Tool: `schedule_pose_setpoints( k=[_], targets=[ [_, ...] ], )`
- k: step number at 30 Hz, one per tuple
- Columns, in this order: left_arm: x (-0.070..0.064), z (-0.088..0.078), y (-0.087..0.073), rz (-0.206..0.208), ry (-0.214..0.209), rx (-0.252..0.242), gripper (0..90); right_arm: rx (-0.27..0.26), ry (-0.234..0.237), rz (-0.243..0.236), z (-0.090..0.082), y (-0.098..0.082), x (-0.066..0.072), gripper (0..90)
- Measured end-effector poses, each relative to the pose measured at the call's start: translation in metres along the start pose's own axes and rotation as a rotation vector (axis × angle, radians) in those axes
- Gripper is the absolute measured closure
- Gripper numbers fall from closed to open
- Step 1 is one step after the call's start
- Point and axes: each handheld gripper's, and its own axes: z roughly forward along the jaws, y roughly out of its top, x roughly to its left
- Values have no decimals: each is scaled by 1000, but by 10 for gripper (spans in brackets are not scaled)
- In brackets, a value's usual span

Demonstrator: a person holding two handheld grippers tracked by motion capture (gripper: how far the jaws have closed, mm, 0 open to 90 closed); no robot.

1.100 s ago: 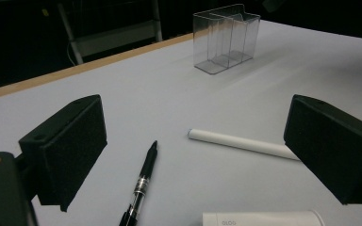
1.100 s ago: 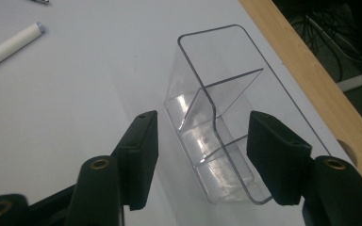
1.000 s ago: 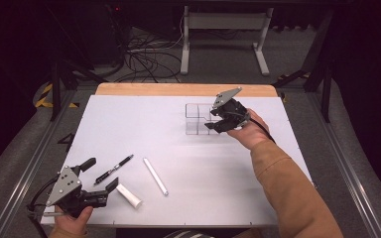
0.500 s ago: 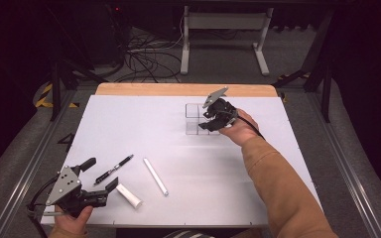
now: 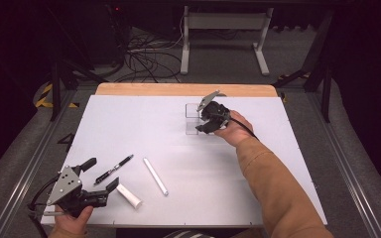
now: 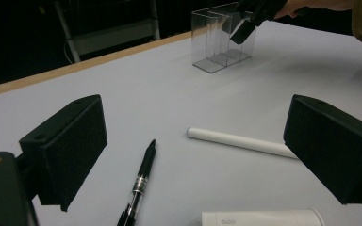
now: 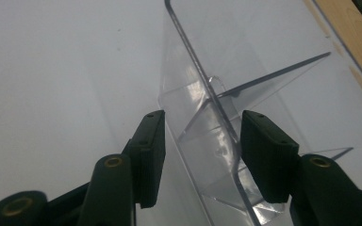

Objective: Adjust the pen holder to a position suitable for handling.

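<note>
Straddling one wall of the clear organizer point(image 7: 207, 117), the right tongs point(image 7: 200, 150) have just been closing, one pad outside the wall and one inside a compartment; a gap shows on both sides, so nothing is gripped yet. The organizer stands upright toward the far middle of the desk point(image 5: 129, 124), near its wooden far edge, and its compartments hold nothing. In the high view the right tongs point(image 5: 204, 120) sit at the organizer point(image 5: 192, 110) with the sleeve trailing back toward the near edge.

The left tongs point(image 5: 101, 174) rest at the near left corner, released, jaws spread wide with nothing between them. Just ahead of them lie a black pen point(image 6: 139, 183), a white tube point(image 6: 238, 141) and a second white cylinder point(image 6: 264, 219) bearing small grey lettering too faint to read. Between these and the organizer the white desk lies bare, as does its whole right side.
</note>
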Motion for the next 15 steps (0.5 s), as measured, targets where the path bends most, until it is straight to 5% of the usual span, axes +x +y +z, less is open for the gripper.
schedule_pose_setpoints(
  k=[10,15],
  targets=[
    [0,0,0,0,-2,0,75,29,-18,-4,12,1,3,524],
    [0,0,0,1,0,0,75,44,-39,-8,10,1,4,646]
  ],
)
